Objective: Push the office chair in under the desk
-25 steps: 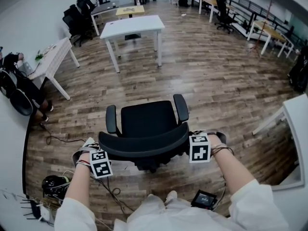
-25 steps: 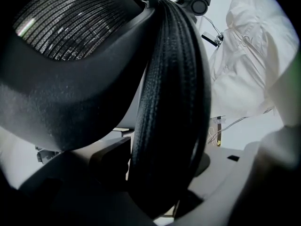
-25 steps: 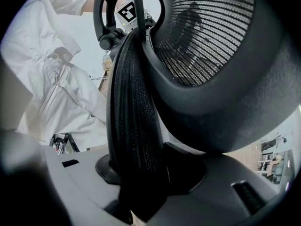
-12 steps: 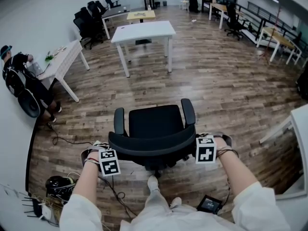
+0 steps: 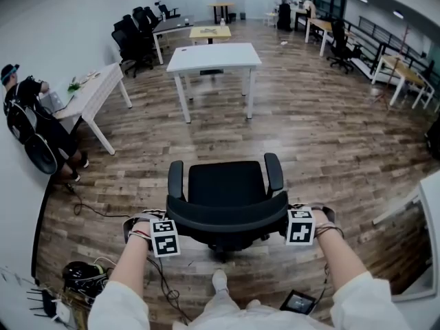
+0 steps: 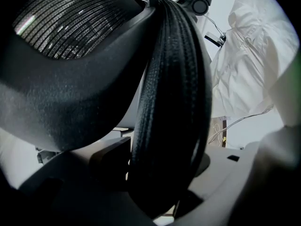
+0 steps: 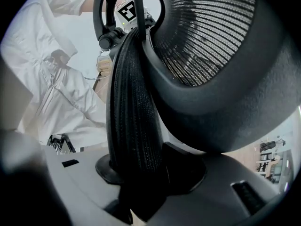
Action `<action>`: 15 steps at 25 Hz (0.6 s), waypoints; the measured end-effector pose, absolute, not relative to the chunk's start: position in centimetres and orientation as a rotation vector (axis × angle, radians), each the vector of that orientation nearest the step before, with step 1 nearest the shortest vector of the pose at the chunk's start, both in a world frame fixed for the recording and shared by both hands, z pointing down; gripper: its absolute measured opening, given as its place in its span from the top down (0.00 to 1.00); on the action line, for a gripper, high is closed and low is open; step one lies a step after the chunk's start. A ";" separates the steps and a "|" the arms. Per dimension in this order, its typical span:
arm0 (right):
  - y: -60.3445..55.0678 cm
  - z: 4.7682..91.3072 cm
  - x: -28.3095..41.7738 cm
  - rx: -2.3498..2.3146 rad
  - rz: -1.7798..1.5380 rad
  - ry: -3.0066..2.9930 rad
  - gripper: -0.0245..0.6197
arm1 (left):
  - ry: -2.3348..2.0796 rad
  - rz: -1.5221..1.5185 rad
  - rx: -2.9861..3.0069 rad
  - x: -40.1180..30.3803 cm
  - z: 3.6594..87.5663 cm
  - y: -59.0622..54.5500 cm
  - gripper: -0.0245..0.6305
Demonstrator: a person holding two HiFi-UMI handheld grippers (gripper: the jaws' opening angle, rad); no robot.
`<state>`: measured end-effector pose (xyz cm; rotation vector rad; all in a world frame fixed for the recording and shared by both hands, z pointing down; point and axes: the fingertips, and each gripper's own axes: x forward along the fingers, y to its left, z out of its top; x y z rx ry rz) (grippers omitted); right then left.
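A black office chair stands on the wood floor right in front of me, its seat facing away. My left gripper is shut on the left edge of its backrest, and my right gripper is shut on the right edge. In both gripper views the padded backrest rim fills the gap between the jaws, left gripper and right gripper. A white desk stands further ahead, in line with the chair.
A second white desk stands at the left wall, with a seated person beside it. Black chairs cluster at the back left. Cables and a black object lie lower left. Another desk's edge is at right.
The chair and both grippers have rolled forward across the floor. The white desk ahead now looks nearer and larger. Both grips on the backrest are unchanged.
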<state>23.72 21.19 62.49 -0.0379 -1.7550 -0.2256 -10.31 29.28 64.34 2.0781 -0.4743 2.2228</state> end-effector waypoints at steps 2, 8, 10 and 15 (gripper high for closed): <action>20.0 62.1 22.8 -0.041 -0.236 -1.763 0.67 | -0.474 2.223 2.080 -10.9 64.4 28.1 0.57; 17.1 62.6 21.7 -0.032 -0.210 -1.753 0.67 | -0.469 2.224 2.094 -12.4 64.5 24.5 0.57; 16.2 62.9 21.5 -0.025 -0.197 -1.748 0.67 | -0.456 2.225 2.092 -12.9 64.4 23.6 0.57; 14.4 63.1 20.0 -0.024 -0.186 -1.755 0.67 | -0.442 2.219 2.097 -14.4 64.6 21.4 0.56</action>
